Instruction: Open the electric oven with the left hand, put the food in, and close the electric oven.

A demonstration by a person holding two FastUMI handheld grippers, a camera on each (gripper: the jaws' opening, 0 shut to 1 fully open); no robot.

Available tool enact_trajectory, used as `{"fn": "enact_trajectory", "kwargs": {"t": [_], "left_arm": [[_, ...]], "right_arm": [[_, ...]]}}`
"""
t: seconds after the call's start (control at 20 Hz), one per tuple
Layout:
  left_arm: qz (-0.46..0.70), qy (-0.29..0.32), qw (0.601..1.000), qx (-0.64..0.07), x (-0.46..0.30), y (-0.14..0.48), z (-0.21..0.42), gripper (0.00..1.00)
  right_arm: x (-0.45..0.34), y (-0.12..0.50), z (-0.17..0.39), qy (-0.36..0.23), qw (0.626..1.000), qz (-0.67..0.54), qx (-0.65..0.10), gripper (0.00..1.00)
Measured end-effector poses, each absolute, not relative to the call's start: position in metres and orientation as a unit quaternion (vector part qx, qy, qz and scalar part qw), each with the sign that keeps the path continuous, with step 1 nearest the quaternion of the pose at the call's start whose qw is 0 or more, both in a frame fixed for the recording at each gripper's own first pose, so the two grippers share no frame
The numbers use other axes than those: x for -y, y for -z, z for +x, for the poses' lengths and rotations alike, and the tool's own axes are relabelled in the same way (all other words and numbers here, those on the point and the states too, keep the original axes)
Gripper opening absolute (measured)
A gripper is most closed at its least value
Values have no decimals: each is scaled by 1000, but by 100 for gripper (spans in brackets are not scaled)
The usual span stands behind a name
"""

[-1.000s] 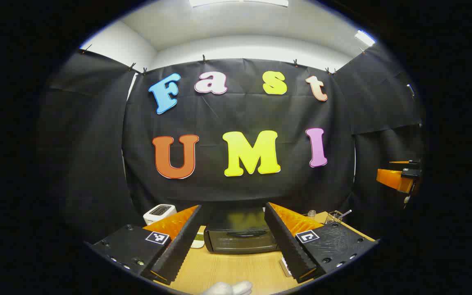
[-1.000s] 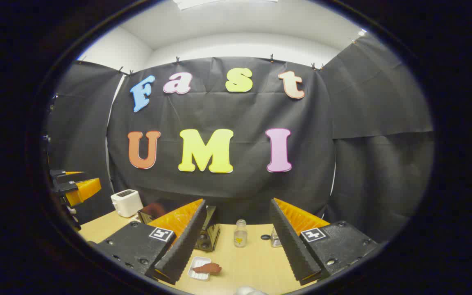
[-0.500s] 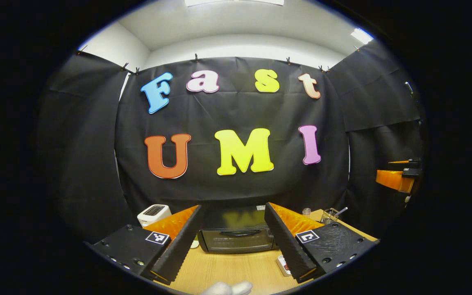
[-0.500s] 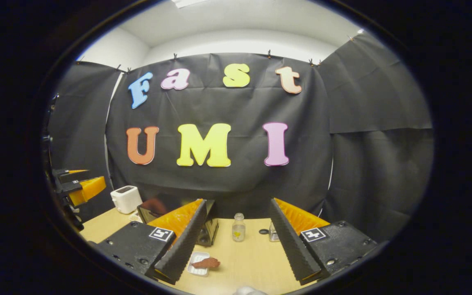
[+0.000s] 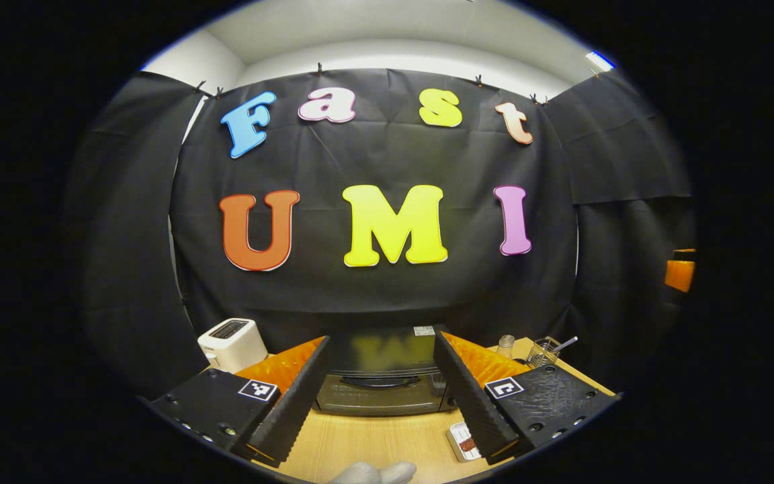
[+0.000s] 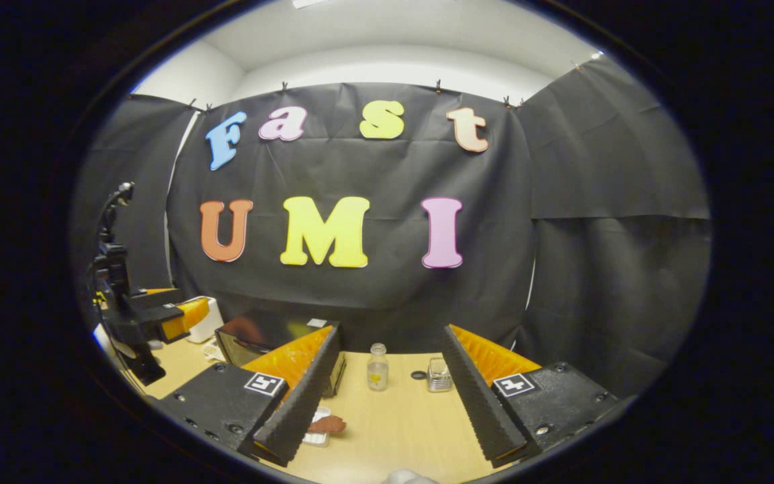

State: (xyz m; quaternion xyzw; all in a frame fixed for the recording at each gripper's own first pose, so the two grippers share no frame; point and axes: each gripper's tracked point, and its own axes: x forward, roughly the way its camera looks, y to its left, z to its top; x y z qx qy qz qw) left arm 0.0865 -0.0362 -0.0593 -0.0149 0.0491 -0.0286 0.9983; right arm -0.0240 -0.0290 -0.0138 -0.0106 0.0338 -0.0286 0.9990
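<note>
The black electric oven [image 5: 380, 386] stands on the wooden table [image 5: 373, 440] with its door shut and the handle across the top of the door. My left gripper [image 5: 381, 337] is open, a short way in front of the oven and apart from it. A reddish piece of food [image 6: 325, 425] lies in a small white tray [image 6: 318, 438] to the right of the oven [image 6: 259, 336]. My right gripper [image 6: 390, 329] hangs open above the table with nothing between its fingers. In the right gripper view the left gripper [image 6: 172, 317] shows at the left. The tray [image 5: 464, 442] sits by the left gripper's right finger.
A white toaster [image 5: 232, 343] stands left of the oven. A small glass bottle [image 6: 377, 366], a black cap [image 6: 418, 374] and a small glass jar [image 6: 439, 375] stand at the back of the table. A wire basket [image 5: 545, 351] sits at the far right.
The left gripper has moved closer to the oven, which looks larger and more centred now. In the right gripper view the left gripper has come forward in front of the toaster. Both stay open.
</note>
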Motion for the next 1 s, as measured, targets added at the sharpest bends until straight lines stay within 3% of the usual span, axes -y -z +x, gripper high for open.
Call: {"fn": "enact_trajectory", "kwargs": {"t": [0.3, 0.7, 1.0], "left_arm": [[-17, 17, 994, -108, 37, 128, 161, 96], [-25, 15, 981, -192, 42, 219, 213, 97], [-8, 20, 985, -170, 47, 217, 214, 95]], "right_arm": [[38, 15, -38, 48, 997, -25, -51, 98], [53, 31, -40, 73, 993, -7, -89, 98], [55, 35, -40, 80, 992, 3, -94, 98]]}}
